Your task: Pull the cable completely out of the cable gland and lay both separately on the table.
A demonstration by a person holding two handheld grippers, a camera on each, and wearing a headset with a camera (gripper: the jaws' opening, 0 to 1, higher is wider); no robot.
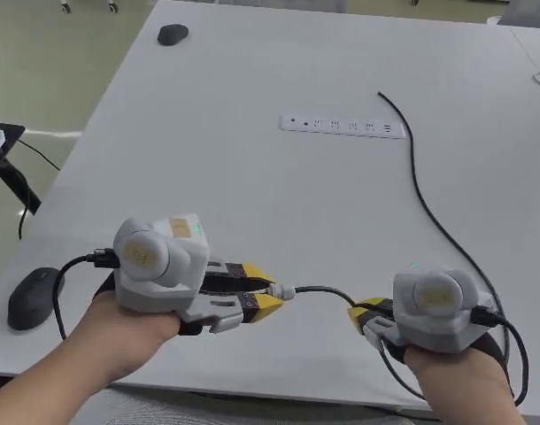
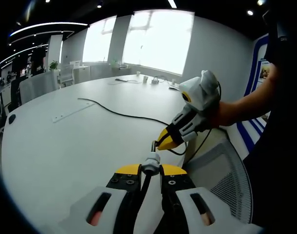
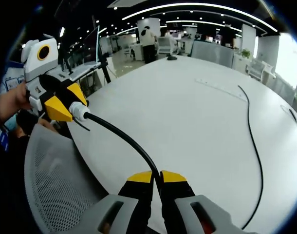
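**Near edge.** The left gripper (image 1: 270, 297) and right gripper (image 1: 363, 312) are held over the near edge of the white table (image 1: 252, 177), tips pointing at each other with a short gap between.

**Left gripper.** Its jaws are clamped on the pale cable gland (image 1: 283, 291). In the left gripper view the gland (image 2: 151, 162) sits pinched between the yellow tips and projects just beyond them.

**Right gripper.** Its jaws are closed tight on the black cable (image 1: 323, 290). In the right gripper view the cable (image 3: 124, 136) rises from between the tips and curves across to the gland (image 3: 79, 112) in the opposite gripper.

**Cable and gland.** The cable enters the gland. The two are joined and span the gap in a shallow arch, held off the tabletop.

**Left of the near edge.** A dark mouse (image 1: 33, 297) lies just beside the left hand.

**Mid table.** A long black cord (image 1: 429, 212) runs from the right gripper's side toward the white power strip (image 1: 342, 126).

**Far corner.** A second mouse (image 1: 173, 34) lies well apart from the work.
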